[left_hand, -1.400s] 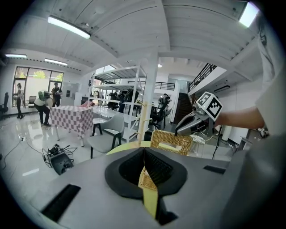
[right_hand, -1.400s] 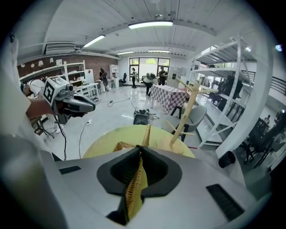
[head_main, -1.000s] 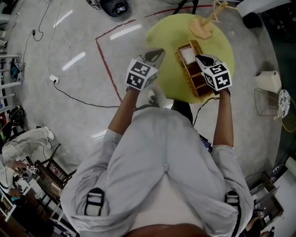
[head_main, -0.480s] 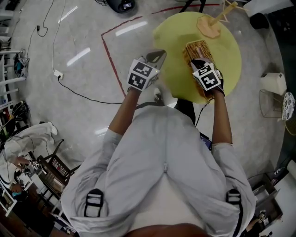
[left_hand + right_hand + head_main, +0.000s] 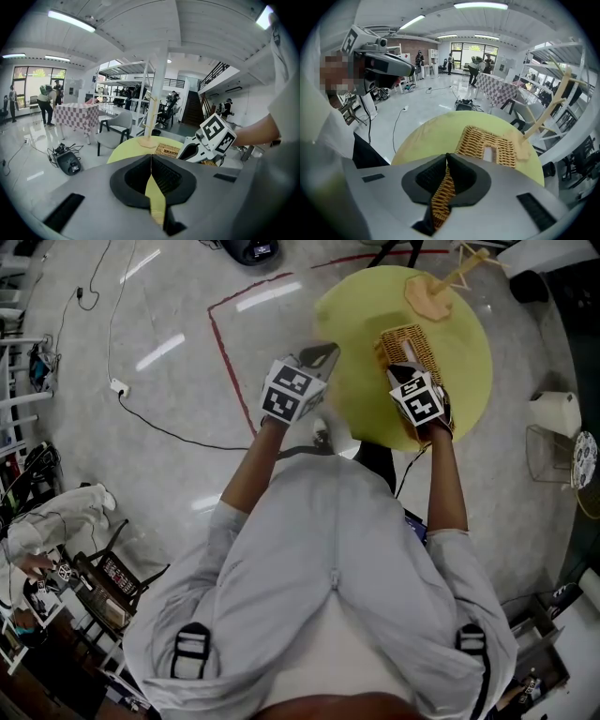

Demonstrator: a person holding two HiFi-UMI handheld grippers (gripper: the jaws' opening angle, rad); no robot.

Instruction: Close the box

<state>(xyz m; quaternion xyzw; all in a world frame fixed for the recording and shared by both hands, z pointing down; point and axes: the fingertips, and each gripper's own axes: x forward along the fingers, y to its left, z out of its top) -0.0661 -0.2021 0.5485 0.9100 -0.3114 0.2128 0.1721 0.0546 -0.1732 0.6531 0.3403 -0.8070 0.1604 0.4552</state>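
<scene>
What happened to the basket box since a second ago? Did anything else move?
The box got closed: a second ago its compartments showed, now the woven lid covers them. The right gripper moved left from the box's side to over its near end, jaws together, gripping nothing. The left gripper stayed beside the table, shut and empty; the wooden stand kept its place.

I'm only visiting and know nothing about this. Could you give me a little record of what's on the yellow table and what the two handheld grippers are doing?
Table: round, yellow
Box: wicker box, lid lying flat on top
Other item: wooden stand, on the table beyond the box
Right gripper: over the box's near end, jaws together, nothing between them
Left gripper: at the table's left edge, clear of the box, jaws together, empty
</scene>
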